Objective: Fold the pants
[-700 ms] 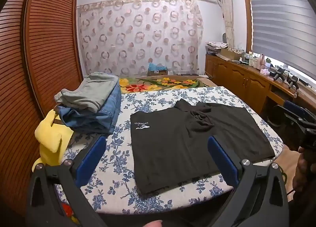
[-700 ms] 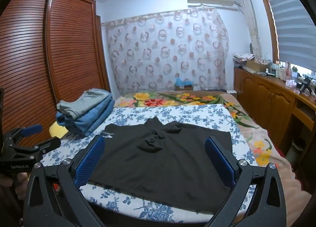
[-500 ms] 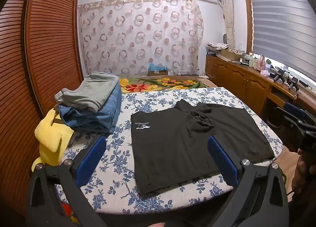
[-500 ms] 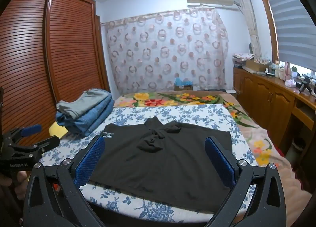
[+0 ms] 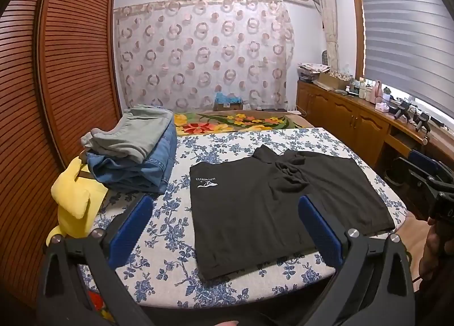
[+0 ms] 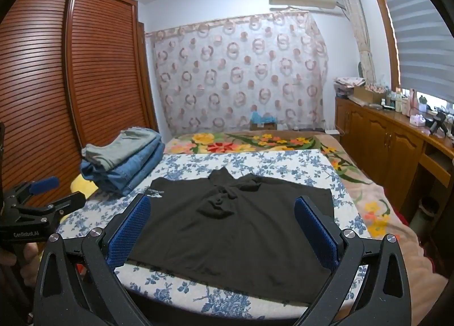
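Observation:
A black pair of pants lies spread flat on the blue-flowered table cover, with a white logo near its left edge and a bunched fold at its middle top. My left gripper hovers above the near edge of the table, open, nothing between its blue pads. My right gripper hangs open over the near side of the pants, also empty. The right gripper also shows at the right edge of the left wrist view. The left gripper shows at the left of the right wrist view.
A stack of folded jeans and grey trousers sits at the back left of the table. A yellow cushion lies beside it. A slatted wooden wardrobe stands at the left, wooden cabinets at the right.

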A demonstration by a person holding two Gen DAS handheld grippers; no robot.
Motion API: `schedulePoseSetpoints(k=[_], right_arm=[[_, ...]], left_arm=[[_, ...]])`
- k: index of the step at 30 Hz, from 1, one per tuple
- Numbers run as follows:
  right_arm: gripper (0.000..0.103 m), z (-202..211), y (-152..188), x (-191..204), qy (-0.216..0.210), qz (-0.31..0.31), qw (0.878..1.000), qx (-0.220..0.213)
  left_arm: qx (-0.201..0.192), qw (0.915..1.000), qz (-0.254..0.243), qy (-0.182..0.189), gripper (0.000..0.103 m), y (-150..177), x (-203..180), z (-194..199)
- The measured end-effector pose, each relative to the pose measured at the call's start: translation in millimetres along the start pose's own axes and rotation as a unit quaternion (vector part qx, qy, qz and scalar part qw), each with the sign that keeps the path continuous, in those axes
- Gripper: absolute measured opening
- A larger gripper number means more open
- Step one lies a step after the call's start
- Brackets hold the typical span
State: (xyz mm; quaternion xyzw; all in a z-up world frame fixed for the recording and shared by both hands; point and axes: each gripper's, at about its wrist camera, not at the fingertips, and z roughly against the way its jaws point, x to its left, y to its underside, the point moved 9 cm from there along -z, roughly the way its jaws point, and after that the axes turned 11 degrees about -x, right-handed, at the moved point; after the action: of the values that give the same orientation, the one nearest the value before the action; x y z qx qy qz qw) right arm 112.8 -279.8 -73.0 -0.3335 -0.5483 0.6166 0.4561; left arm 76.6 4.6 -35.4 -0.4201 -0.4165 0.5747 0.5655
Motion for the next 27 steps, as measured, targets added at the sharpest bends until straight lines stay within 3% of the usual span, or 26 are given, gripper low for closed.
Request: schedulePoseSetpoints(k=[27], right_arm=[[0.103, 0.4, 0.8, 1.8, -0.001, 0.0, 1.0, -0.001]], left_arm=[[-0.005, 1.0, 0.002, -0.002, 0.103, 0.1, 4.1, 1.0]])
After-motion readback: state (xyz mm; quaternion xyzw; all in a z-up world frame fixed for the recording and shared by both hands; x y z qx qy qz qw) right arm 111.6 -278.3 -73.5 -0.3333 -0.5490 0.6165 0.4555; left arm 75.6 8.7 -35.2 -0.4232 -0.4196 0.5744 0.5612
